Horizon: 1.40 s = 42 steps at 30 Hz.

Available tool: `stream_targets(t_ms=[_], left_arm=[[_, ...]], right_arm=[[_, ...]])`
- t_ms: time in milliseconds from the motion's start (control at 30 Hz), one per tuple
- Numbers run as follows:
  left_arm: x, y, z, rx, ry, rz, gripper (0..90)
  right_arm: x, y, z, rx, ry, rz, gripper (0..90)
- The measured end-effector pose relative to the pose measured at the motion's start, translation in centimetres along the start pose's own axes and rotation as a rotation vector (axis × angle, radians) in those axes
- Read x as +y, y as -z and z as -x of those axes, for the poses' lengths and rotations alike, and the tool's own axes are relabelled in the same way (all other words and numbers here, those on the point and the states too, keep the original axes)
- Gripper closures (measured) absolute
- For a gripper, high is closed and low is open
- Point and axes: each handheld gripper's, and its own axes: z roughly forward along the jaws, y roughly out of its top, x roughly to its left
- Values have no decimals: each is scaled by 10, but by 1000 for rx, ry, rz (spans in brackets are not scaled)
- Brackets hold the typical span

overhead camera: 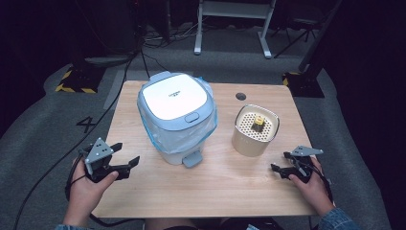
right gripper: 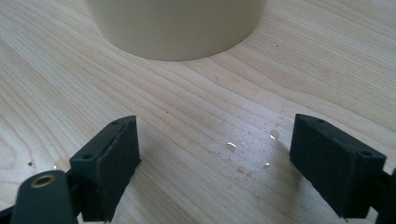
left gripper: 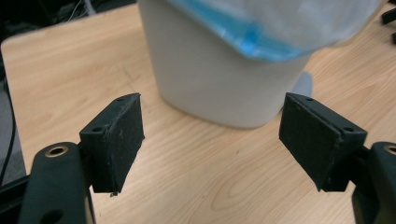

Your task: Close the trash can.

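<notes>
Nothing gripped yet. Left tongs [overhead camera: 128,153] spread wide, empty, at 8 o'clock of the white pedal bin with blue liner [overhead camera: 176,115]. Right tongs [overhead camera: 280,161] spread too, at 5 o'clock of the cream perforated-top cylinder [overhead camera: 255,130]; small yellow piece on top, perhaps a cube. All work left.
</notes>
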Motion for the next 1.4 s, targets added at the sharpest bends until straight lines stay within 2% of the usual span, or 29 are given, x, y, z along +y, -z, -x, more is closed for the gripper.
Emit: stream_targets(t_ms=[67,100,133,200,400,467,500,567,733,800,1000,1267,1400], left_arm=[[-9,-5,-2,9,21,-16,221],[-17,-11,-4,18,29,-43,218],[-17,-11,-4,18,29,-43,216],[-27,-19,-7,32,32,-83,216],[-44,-31,-9,29,51,-131,214],[-55,-38,-11,16,65,-176,214],[-55,-38,-11,16,65,-176,214],[-63,-44,-12,20,53,-232,213],[-71,-51,-13,29,37,-281,224],[-75,-56,-12,42,16,-306,224],[-83,-62,-15,32,13,-241,159],[-81,-64,-15,58,44,-239,146],[-81,-64,-15,62,48,-240,145]], right_arm=[[0,0,0,-1,1,-1,160],[0,0,0,-1,1,0,160],[0,0,0,-1,1,0,160],[0,0,0,-1,1,-1,160],[0,0,0,-1,1,0,160],[0,0,0,0,0,0,160],[0,0,0,-1,1,0,160],[0,0,0,-1,1,0,160],[0,0,0,-1,1,0,160],[0,0,0,0,0,0,160],[0,0,0,0,0,0,160],[0,0,0,-2,0,-1,158],[0,0,-1,-30,-21,-8,112]])
